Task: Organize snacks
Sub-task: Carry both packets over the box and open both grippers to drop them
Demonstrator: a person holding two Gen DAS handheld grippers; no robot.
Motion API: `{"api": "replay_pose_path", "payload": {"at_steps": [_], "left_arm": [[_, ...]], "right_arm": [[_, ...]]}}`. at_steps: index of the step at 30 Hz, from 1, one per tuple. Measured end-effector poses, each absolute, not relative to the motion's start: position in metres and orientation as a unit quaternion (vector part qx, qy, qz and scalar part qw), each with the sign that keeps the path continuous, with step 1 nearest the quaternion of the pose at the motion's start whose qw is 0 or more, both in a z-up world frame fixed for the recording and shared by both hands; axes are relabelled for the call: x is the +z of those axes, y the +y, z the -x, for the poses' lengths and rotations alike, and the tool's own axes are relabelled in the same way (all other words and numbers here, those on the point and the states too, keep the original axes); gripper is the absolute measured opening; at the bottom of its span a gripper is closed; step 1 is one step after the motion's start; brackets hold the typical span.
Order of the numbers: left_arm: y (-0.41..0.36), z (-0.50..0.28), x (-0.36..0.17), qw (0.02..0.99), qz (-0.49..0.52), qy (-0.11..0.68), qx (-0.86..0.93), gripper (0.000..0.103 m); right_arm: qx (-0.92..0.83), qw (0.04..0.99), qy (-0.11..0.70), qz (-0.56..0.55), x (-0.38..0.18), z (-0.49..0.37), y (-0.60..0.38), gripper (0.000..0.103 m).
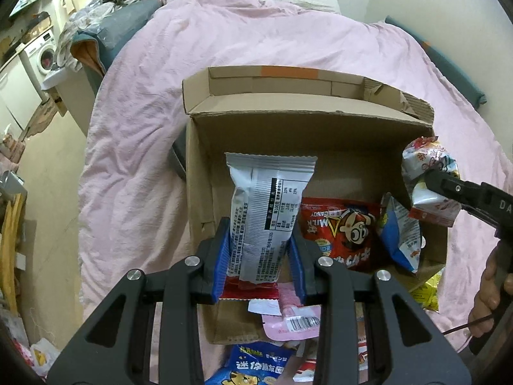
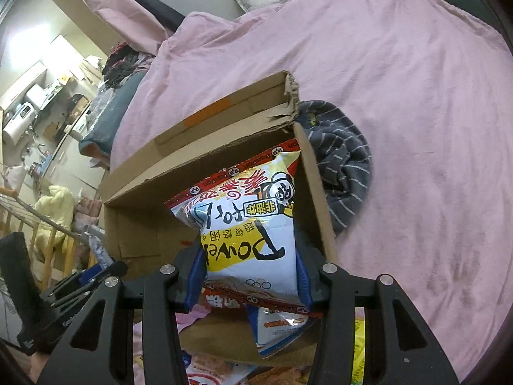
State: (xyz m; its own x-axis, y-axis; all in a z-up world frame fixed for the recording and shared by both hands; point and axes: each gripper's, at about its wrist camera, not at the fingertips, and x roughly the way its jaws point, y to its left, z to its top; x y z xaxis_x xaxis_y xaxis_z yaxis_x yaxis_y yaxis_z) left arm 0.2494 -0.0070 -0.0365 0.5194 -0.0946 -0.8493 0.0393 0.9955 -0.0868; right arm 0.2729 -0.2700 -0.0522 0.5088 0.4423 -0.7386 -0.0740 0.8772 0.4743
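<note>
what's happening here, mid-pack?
A person with a gripper in each hand is sorting snacks into an open cardboard box that sits on a bed with a pink cover. The left gripper is clamped on a silver-white snack packet, held over the box. The right gripper grips a white-and-yellow snack bag at the box's right side. A red milk candy bag and a blue-and-white packet already lie inside. More snacks lie loose in front of the box.

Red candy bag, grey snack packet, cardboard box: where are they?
red candy bag (image 1: 340, 234), left wrist view, on its cartoon face.
grey snack packet (image 1: 266, 211), left wrist view, on its printed back.
cardboard box (image 1: 288, 125), left wrist view, on its far inner wall.
</note>
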Motion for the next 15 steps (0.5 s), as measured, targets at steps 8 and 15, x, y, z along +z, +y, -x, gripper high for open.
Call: {"api": "replay_pose_path", "payload": {"at_steps": [8,15], "left_arm": [[-0.0106,-0.2519,-0.0369,0.870,0.035,0.490,-0.042,0.030],[-0.0108,-0.2520,-0.0397,0.866,0.039,0.496,-0.044,0.030]], "right_arm": [[0.158,0.840,0.476,-0.207,-0.0606,-0.2805,-0.2677,0.051],[0.168,0.838,0.472,-0.217,-0.0576,-0.2834,-0.2668,0.055]]}}
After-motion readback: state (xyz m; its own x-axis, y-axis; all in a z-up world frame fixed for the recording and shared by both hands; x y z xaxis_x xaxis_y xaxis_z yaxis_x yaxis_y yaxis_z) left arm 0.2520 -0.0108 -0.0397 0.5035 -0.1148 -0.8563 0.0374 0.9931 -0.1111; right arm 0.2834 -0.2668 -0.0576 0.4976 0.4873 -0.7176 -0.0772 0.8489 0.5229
